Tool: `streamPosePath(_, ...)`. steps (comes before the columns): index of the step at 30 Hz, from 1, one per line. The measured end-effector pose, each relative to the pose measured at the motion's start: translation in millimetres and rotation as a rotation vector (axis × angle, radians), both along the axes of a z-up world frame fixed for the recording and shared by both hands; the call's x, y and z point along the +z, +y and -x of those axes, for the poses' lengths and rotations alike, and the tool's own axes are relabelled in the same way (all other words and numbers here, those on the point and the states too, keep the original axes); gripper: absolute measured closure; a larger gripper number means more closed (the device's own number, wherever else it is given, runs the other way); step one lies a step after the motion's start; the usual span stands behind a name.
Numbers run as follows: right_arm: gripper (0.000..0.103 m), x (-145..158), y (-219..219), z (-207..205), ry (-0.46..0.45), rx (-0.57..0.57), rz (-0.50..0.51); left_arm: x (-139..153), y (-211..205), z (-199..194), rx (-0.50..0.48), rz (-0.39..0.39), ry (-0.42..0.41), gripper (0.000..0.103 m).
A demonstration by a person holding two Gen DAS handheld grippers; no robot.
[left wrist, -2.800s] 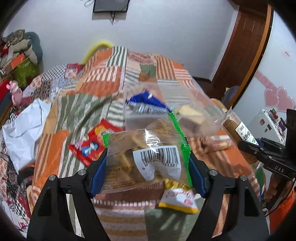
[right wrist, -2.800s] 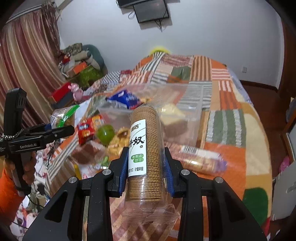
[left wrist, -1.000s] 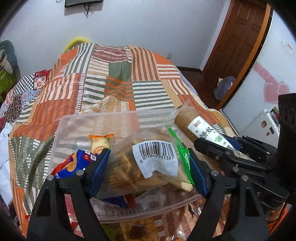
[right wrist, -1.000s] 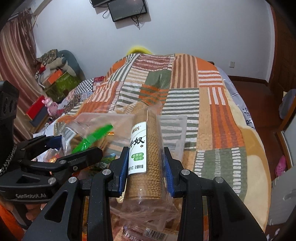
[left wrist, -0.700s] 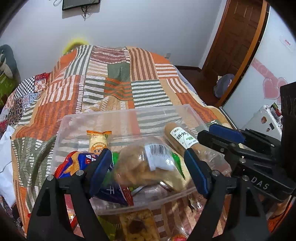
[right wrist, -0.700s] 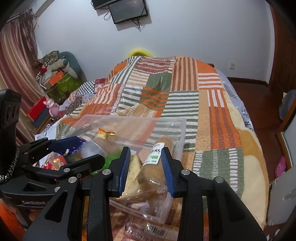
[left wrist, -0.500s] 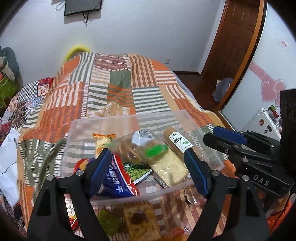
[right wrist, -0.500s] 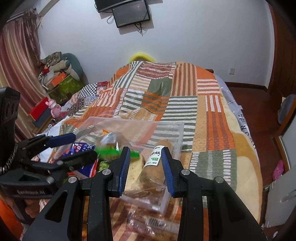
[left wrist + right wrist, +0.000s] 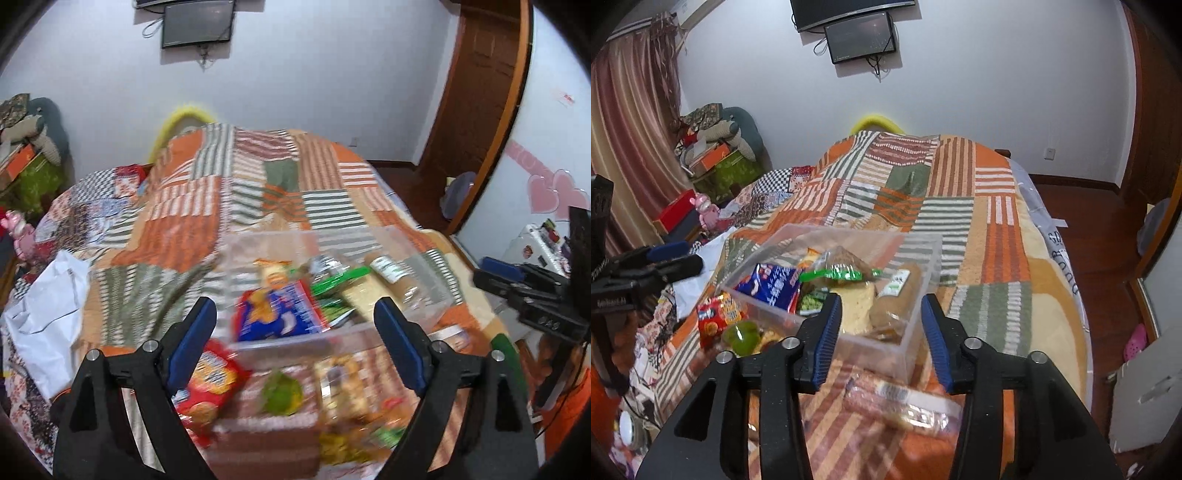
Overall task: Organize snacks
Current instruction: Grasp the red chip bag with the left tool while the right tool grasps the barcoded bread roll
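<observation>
A clear plastic bin (image 9: 916, 258) sits on the patchwork bed (image 9: 997, 236), ahead of both claws. Inside lie a blue snack bag (image 9: 774, 284), a green-tied cookie bag (image 9: 842, 267) and a biscuit roll (image 9: 897, 299). The right claw (image 9: 882, 338) hovers spread wide over the bin's near edge, gripping nothing. The left claw (image 9: 295, 336) is likewise wide and empty, above a red packet (image 9: 210, 384) outside the bin.

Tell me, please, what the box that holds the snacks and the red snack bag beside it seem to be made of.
The box looks like clear, rigid plastic with a smooth finish: the snacks and the quilt's stripes show through its walls. The red snack bag seems to be thin, glossy printed film, probably plastic or foil laminate: it is crinkled and catches light.
</observation>
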State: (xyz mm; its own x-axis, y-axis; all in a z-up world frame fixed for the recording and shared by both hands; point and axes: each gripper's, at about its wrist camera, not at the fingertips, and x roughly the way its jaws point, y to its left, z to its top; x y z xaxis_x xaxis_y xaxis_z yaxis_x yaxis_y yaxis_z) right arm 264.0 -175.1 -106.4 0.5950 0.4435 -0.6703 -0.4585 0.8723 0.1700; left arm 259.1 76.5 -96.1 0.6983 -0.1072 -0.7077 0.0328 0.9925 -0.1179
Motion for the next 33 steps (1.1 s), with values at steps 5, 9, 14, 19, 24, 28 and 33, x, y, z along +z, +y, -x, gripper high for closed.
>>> streamPosePath(5, 0.053, -17, -4, 6, 0.031, -0.003, 0.026, -21, 35, 8, 0.05, -0.013, 0.066, 0.015)
streamPosePath(9, 0.052, -36, -8, 7, 0.081, -0.005, 0.032, -49, 58, 9, 0.075, -0.045, 0.135, 0.015)
streamPosePath(14, 0.052, -63, -9, 1, 0.163, 0.0, 0.046, -84, 80, 6, 0.09, -0.05, 0.208, 0.015)
streamPosePath(19, 0.052, -79, -7, -5, 0.215, 0.011, 0.06, -108, 91, -6, 0.116, -0.04, 0.228, 0.015)
streamPosePath(24, 0.041, -82, -3, -1, 0.206, 0.028, 0.085, -123, 90, -16, 0.092, -0.013, 0.253, 0.015)
streamPosePath(28, 0.033, -82, 1, 6, 0.195, 0.063, 0.121, -131, 84, -12, 0.061, 0.013, 0.276, 0.015)
streamPosePath(33, 0.027, -84, 8, 12, 0.187, 0.096, 0.16, -136, 76, 3, 0.03, 0.019, 0.296, 0.015)
